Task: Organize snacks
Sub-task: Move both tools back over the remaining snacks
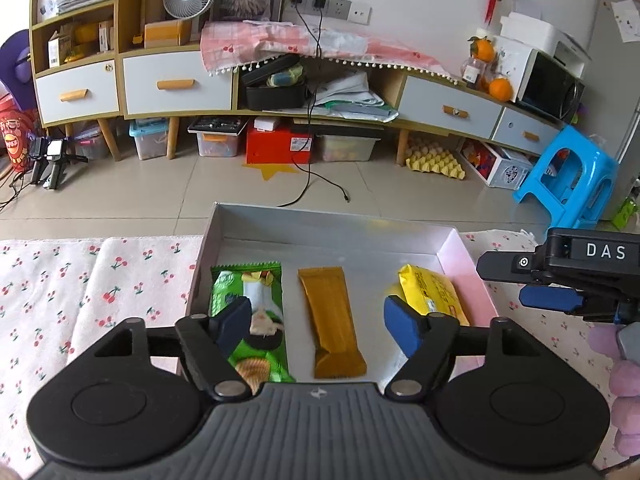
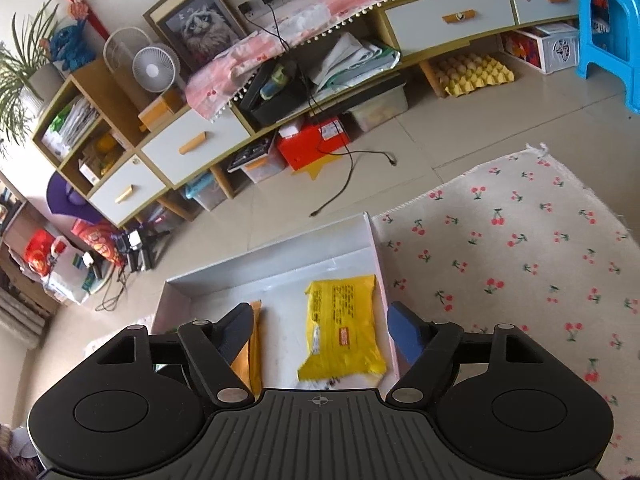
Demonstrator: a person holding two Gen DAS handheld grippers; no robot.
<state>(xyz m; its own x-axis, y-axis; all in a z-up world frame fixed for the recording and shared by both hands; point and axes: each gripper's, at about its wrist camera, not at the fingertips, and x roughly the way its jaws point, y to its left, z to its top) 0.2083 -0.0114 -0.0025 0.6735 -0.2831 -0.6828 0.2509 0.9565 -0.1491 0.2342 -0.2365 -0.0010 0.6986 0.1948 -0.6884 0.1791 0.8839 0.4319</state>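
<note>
Both sets of fingers are spread wide and empty: the left gripper hovers over the box's near edge, the right gripper likewise. In the white box, the green wafer pack lies at nine o'clock, the brown bar centre, the yellow packet at three. Sorting looks nearly done; the next move probably calls for fetching any remaining snack.

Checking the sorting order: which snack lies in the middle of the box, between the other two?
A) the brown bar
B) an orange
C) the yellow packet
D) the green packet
A: the brown bar lies between the green packet and the yellow packet in the box.
</note>
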